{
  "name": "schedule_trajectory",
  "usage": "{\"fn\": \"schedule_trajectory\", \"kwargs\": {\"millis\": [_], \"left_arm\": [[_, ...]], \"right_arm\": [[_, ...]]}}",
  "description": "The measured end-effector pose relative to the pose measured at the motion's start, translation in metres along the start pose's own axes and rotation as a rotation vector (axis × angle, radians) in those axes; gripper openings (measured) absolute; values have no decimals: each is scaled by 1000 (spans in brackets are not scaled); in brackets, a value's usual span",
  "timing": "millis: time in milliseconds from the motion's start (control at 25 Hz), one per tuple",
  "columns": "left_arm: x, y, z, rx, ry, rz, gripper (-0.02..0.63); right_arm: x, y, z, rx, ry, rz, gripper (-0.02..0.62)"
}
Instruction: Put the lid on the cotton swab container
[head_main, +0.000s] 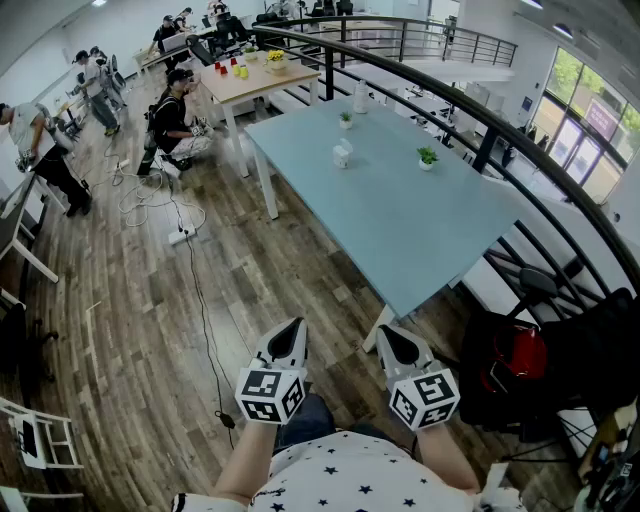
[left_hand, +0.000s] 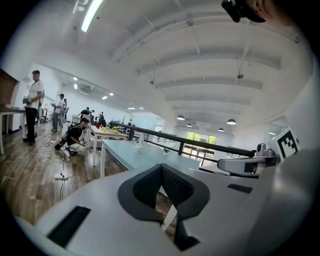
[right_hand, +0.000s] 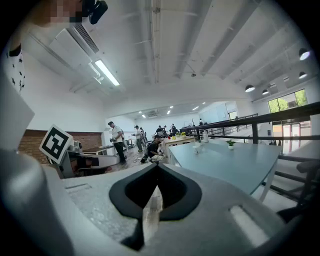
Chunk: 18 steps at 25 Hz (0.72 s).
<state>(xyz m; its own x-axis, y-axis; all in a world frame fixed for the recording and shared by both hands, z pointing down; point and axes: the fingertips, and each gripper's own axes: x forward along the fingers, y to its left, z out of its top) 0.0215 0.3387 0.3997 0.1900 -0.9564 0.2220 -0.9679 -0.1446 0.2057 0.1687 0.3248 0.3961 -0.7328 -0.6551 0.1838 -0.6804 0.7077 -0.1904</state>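
Wood-plank floor (head_main: 130, 330) runs under a long pale blue table (head_main: 420, 230) that stretches away from the person, with a dark curved railing (head_main: 520, 140) along its right side. Far out on the tabletop, well apart from both tools, stands the small white cotton swab container (head_main: 342, 153). It is too small to tell whether its lid is on. A little potted plant (head_main: 427, 157) sits to its right. A second potted plant (head_main: 345, 119) stands beyond the container, near a white bottle (head_main: 360, 97). At the near end, short of the table's edge, the left gripper (head_main: 296, 323) and the right gripper (head_main: 386, 333) are held side by side, pointing toward the table. Each gripper's own view shows its jaws pressed together with nothing between them. Several people (head_main: 170, 120) are at the far left, beside a wooden table (head_main: 255, 80).
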Motion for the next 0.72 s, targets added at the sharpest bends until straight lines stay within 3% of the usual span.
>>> {"fn": "schedule_trajectory", "kwargs": {"millis": [280, 720], "left_arm": [[-20, -27, -9, -21, -10, 1, 2], [-24, -38, -10, -9, -17, -7, 2]], "right_arm": [[-36, 1, -5, -19, 27, -3, 6], [-37, 4, -2, -38, 30, 22, 6]]}}
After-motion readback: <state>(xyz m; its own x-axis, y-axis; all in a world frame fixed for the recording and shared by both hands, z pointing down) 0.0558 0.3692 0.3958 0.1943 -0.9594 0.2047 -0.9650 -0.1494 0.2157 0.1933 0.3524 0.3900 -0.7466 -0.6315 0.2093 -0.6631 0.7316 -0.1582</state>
